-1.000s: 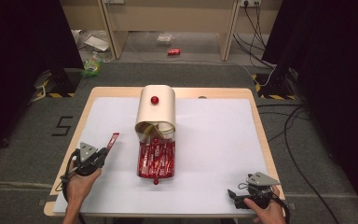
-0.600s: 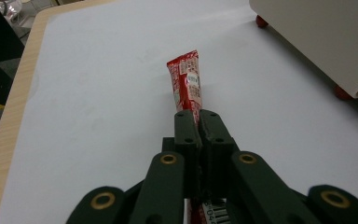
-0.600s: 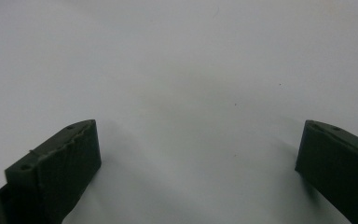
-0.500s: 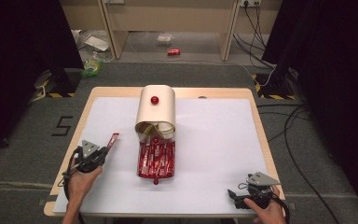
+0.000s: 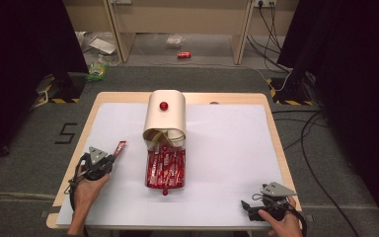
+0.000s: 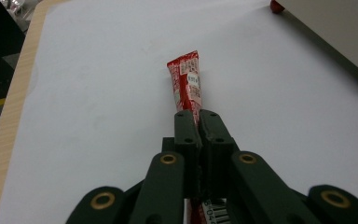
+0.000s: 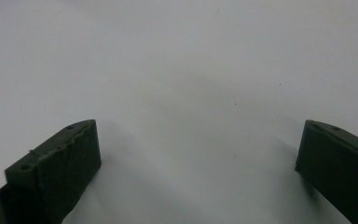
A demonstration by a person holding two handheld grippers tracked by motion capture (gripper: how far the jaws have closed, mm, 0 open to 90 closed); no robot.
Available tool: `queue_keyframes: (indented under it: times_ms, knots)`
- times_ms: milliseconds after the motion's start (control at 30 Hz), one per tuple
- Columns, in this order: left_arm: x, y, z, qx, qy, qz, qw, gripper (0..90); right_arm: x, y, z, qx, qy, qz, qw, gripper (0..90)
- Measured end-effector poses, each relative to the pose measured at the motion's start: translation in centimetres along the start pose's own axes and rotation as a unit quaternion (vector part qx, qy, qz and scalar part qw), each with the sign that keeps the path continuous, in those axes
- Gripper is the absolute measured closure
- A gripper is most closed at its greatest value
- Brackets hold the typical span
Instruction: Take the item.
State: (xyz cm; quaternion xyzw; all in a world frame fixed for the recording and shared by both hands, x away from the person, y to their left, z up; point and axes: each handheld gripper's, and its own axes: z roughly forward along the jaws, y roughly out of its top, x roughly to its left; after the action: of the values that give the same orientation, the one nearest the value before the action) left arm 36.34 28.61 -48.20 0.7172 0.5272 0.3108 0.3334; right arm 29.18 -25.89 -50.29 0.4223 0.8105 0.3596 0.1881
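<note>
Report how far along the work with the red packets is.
Done: one red packet is clamped in the left tongs, apart from the pile. In hand: it is held over the white sheet. Left: the pile of red packets lies at the mouth of the tipped beige box; the right tongs rest open.

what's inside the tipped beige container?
The beige container lies on its side, mouth toward the person. Red sachets spill from it onto the white table cover; something yellowish shows at the mouth. Deeper contents are hidden by its wall.
</note>
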Motion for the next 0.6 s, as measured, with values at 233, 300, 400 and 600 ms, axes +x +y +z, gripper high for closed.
queue_keyframes:
  times_ms: [233,300,400,600]
  knots:
    - [0.0,0.1,0.8,0.01,0.003,0.003,0.9999,85.7,0.0,0.0,0.0,0.0,0.0,0.0,1.0,0.1]
    - [0.0,0.1,0.9,0.008,0.004,0.002,1.0,85.7,0.0,0.0,0.0,0.0,0.0,0.0,1.0,0.1]
    - [0.0,0.2,1.2,0.009,0.003,0.002,1.0,85.5,0.0,0.0,0.0,0.0,0.0,0.0,1.0,0.1]
    - [-0.2,0.1,1.6,0.016,0.003,0.009,0.9998,83.3,0.0,0.0,0.0,0.0,0.0,0.0,1.0,0.1]
